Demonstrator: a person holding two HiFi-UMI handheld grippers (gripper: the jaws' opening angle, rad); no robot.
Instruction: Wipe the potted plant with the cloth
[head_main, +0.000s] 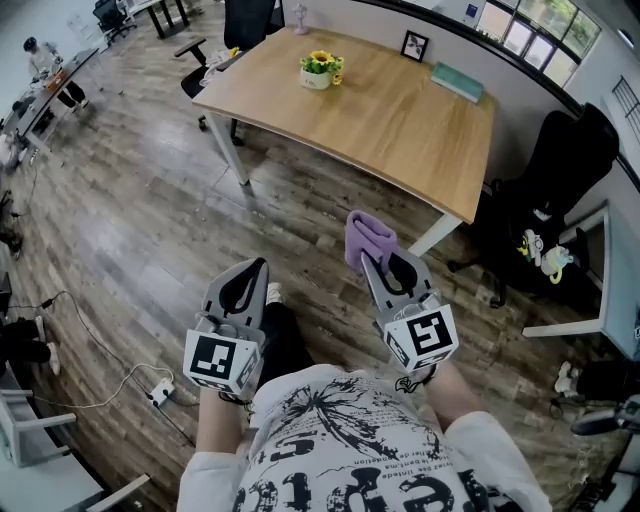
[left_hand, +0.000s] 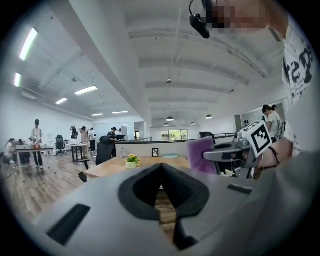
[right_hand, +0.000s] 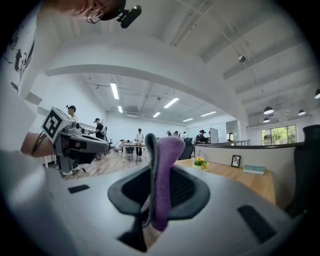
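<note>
1. The right gripper (head_main: 366, 262) pinches a folded purple cloth (head_main: 369, 236). The cloth sticks up past the gripper's tips.
2. The left gripper (head_main: 258, 266) is pressed together with nothing in it.
3. The potted plant (head_main: 321, 68) sits on the far part of the wooden bench (head_main: 400, 130). It is well apart from both grippers, with bare floor (head_main: 150, 230) in between.
4. A hard push with the cloth could tip the pot or slide it along, because nothing holds it in place.
5. Rough rubbing could bend the leaves or knock petals off.
6. The cloth could slip out if the pinch is weak.
7. The plant is small, with yellow flowers and green leaves in a little pale pot. It looks light and easy to knock over.
</note>
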